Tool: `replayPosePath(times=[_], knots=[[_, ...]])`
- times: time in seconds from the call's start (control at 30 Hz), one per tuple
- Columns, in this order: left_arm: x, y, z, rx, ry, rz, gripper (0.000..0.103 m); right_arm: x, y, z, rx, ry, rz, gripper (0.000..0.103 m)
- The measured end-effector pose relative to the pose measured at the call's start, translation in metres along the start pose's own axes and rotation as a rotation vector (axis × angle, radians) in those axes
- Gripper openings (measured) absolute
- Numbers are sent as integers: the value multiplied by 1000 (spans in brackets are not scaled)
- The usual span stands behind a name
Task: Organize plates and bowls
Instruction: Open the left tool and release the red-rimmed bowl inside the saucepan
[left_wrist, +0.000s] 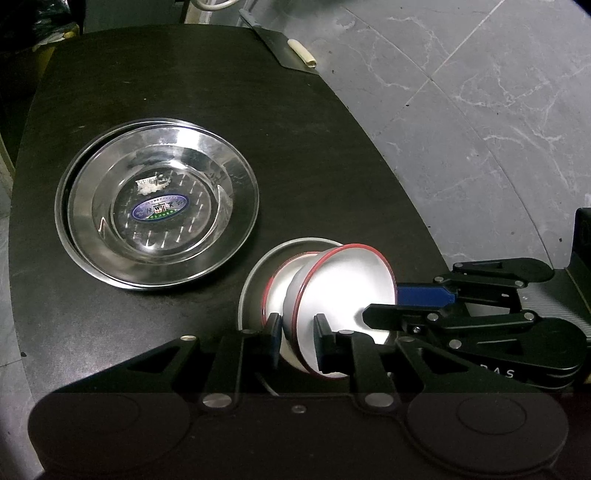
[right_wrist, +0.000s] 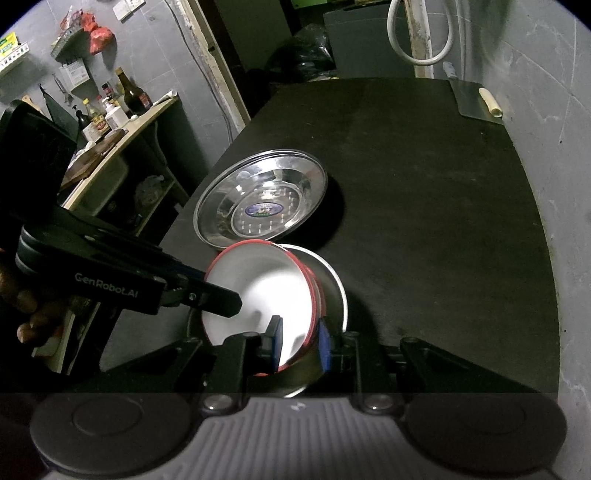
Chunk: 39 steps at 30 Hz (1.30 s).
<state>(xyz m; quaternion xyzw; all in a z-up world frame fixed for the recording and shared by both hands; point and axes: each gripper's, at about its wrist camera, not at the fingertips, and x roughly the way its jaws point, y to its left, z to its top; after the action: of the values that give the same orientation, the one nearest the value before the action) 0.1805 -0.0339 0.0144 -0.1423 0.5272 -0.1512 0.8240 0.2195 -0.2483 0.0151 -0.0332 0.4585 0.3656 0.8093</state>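
Two white enamel bowls with red rims, nested and tipped on edge inside a shallow steel dish, sit on my dull black table. My left gripper pinches the bowls' rim; my right gripper, with blue pads, is clamped on the opposite rim. Beside them lie stacked mirror-bright round steel plates with an oval blue sticker I cannot read. "GenRobot.AI" marks the left gripper's side.

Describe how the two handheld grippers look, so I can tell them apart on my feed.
Both are matte black linkage grippers with silver pivot pins and blue finger pads. The left gripper carries white "GenRobot.AI" lettering on its side. The right gripper shows partial white letters.
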Motion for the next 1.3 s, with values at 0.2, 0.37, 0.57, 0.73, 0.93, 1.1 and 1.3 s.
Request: replayPosePath(times=[0.2,0.37,0.57,0.73,0.93,1.1,1.3], knots=[[0,-1,0,4,-3,4,20,2,0,0,-4,3,-1,25],[-1,-1,1,5,-4,5,20,2,0,0,-5,3,-1,25],[-1,-1,1,4,-5,4,21,2,-1,-1,-4,4,-1,25],[-2,0,1,3,-5,3,22,2,-1,-1,-5,4,-1,25],[-4,0,1,3,-7,3,22,2,0,-1,-5,4,-1,25],[-6,0,1,4,-10,11,26,2,-1,-1,-5,3,-1,25],[-5,2,0,-6,-5,11,28,2,-1,-1,-9,2,2,26]])
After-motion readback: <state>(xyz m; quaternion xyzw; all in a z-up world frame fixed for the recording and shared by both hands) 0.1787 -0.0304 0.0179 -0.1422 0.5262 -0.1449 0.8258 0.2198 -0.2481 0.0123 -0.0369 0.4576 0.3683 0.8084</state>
